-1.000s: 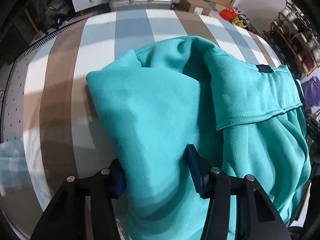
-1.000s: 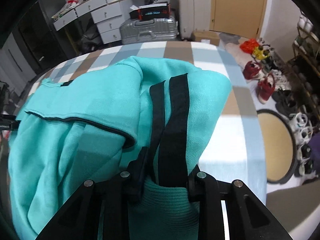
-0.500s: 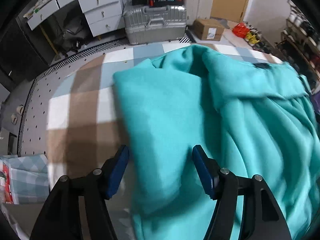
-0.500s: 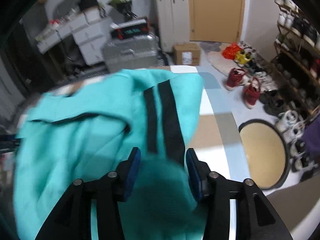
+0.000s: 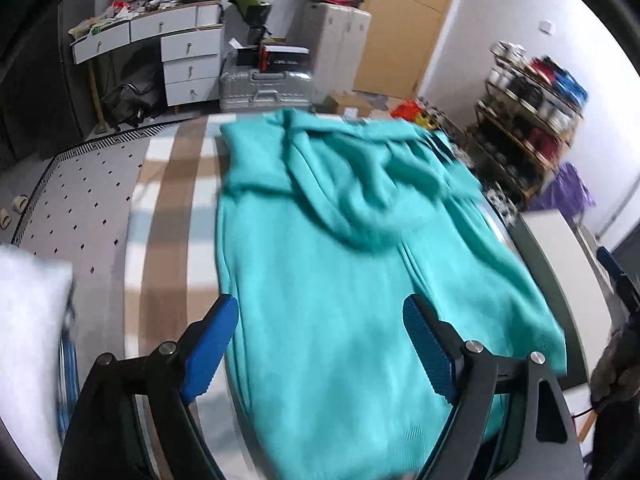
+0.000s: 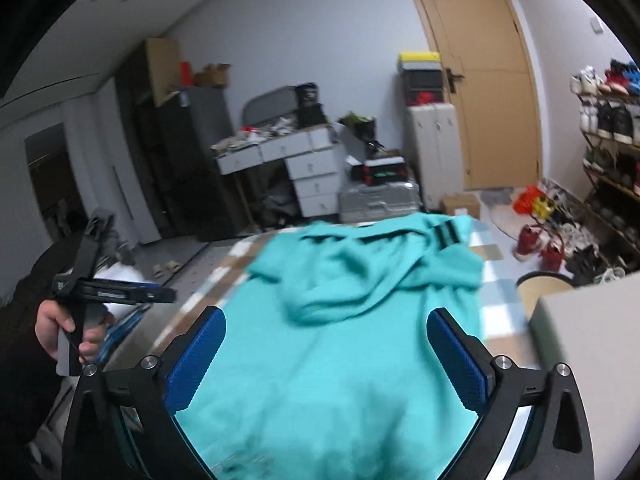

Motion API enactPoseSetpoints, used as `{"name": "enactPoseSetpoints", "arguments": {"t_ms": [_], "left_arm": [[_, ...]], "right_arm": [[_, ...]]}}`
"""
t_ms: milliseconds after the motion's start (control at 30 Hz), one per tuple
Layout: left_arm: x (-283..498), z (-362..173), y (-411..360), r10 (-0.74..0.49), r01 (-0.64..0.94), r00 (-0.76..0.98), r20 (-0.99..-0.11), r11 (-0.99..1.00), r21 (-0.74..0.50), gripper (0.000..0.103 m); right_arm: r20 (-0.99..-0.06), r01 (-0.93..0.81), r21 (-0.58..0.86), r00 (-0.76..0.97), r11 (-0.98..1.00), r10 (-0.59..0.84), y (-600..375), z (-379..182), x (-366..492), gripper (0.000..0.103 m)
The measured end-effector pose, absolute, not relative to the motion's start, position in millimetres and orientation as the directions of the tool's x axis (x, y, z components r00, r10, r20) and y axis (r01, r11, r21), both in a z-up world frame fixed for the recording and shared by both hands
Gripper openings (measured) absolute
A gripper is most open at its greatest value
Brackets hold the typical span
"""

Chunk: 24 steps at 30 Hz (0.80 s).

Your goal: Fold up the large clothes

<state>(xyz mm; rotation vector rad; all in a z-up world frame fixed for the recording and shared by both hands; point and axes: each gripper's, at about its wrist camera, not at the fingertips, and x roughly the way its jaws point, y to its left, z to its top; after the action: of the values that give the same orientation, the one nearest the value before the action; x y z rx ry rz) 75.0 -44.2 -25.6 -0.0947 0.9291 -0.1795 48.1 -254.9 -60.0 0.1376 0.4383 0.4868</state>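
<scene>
A teal hoodie lies spread on the checked tablecloth, its hood and a folded sleeve bunched at the far end. A sleeve cuff with two black stripes lies at the far right. My left gripper is open and empty, raised above the near part of the hoodie. My right gripper is open and empty, also above the hoodie. The left gripper, held in a hand, shows at the left of the right wrist view.
The table's left edge drops to a grey dotted floor mat. A silver suitcase and white drawers stand beyond the table. A shoe rack is at the right. A white box sits at the right.
My right gripper let go of the striped sleeve and opened wide. Both grippers pulled back and rose, so the whole hoodie and the room now show.
</scene>
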Motion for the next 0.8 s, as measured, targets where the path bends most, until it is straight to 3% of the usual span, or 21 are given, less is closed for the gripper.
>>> {"name": "enactPoseSetpoints", "arguments": {"t_ms": [100, 167, 233, 300, 433, 467, 700, 800], "left_arm": [[45, -40, -51, -0.181, 0.120, 0.558, -0.810, 0.983, -0.137, 0.082], [27, -53, -51, -0.175, 0.125, 0.554, -0.814, 0.984, -0.127, 0.082], [16, -58, -52, -0.150, 0.108, 0.553, -0.819, 0.988, -0.108, 0.082], [18, -69, -56, -0.128, 0.099, 0.509, -0.851, 0.991, -0.090, 0.082], [9, -75, -55, -0.113, 0.080, 0.478, -0.871, 0.993, -0.085, 0.081], [5, -72, -48, -0.139, 0.071, 0.507, -0.851, 0.990, -0.120, 0.082], [-17, -73, -15, -0.282, 0.053, 0.659, -0.697, 0.942, -0.331, 0.081], [-26, -72, -6, -0.316, 0.045, 0.691, -0.650, 0.917, -0.397, 0.081]], "right_arm": [[-0.295, -0.393, 0.271, 0.835, 0.879, 0.464, -245, -93, 7, 0.102], [-0.285, -0.388, 0.306, 0.834, 0.869, 0.473, -242, -116, -5, 0.102], [-0.334, -0.363, 0.327, 0.819, 0.872, 0.466, -245, -110, 2, 0.102], [-0.278, -0.341, 0.331, 0.856, 0.880, 0.436, -254, -111, -1, 0.103], [-0.396, -0.365, 0.344, 0.779, 0.865, 0.486, -242, -124, 14, 0.103], [-0.449, -0.405, 0.293, 0.742, 0.866, 0.499, -225, -126, 15, 0.103], [-0.581, -0.674, 0.052, 0.580, 0.737, 0.571, -96, -160, -8, 0.102], [-0.641, -0.717, -0.051, 0.557, 0.695, 0.528, -58, -181, -7, 0.088]]}}
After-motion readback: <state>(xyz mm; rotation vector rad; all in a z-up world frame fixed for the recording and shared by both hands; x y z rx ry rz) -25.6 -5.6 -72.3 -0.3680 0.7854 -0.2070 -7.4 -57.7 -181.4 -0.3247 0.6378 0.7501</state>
